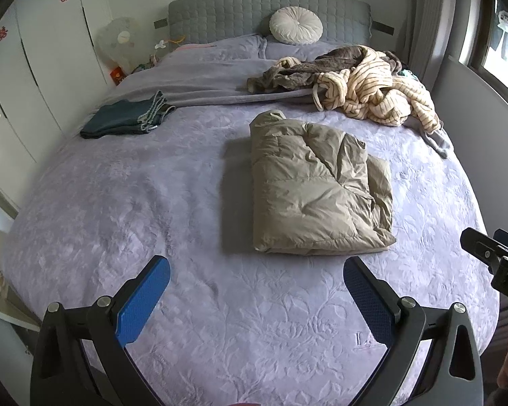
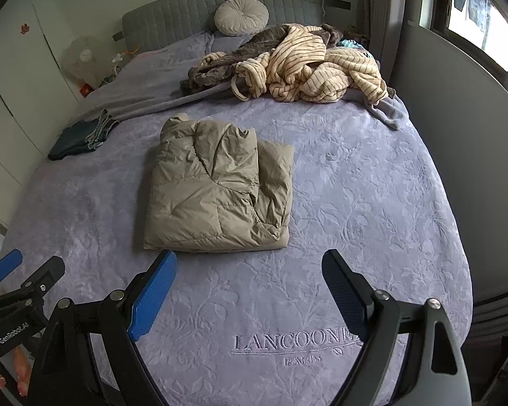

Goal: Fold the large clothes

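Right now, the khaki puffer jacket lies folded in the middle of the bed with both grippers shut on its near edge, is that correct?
Not quite. The khaki puffer jacket does lie folded in the middle of the bed, but the left gripper and right gripper are open, short of its near edge, holding nothing. Both wrist views show this.

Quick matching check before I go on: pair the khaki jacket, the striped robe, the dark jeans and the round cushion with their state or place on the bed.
1 khaki jacket
2 striped robe
3 dark jeans
4 round cushion

a crumpled heap, far right
b against the headboard
c folded, mid-bed
d folded, left edge

Pairs: 1-c, 2-a, 3-d, 4-b
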Tool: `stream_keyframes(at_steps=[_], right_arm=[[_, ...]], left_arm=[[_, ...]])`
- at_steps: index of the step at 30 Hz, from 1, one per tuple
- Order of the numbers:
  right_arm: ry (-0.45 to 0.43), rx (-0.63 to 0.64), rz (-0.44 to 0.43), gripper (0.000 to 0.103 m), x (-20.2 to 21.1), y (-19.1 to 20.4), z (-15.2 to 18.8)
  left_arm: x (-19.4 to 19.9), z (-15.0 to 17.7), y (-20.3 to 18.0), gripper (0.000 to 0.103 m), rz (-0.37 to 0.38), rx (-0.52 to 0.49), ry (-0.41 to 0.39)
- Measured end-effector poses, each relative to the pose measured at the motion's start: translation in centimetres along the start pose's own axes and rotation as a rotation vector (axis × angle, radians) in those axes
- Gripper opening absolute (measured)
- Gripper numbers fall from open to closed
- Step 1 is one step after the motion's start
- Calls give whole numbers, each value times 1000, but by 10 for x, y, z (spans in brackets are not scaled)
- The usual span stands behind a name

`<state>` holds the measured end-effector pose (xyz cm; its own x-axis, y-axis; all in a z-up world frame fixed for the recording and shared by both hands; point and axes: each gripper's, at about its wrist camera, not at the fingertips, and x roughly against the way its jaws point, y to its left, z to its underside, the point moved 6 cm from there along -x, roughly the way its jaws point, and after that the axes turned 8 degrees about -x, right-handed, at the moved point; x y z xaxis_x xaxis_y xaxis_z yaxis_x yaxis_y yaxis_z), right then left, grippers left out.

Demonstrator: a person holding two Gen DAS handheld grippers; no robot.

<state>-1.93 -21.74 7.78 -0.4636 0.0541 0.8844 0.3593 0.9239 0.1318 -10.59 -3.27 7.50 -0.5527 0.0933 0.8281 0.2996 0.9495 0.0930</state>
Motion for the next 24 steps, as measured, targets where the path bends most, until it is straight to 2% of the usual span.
stream_keyframes(at_steps=[24], right_arm=[[-1, -4, -1, 89, 4, 4, 3]], left_arm=[[0, 1, 2, 103, -1, 0, 2]])
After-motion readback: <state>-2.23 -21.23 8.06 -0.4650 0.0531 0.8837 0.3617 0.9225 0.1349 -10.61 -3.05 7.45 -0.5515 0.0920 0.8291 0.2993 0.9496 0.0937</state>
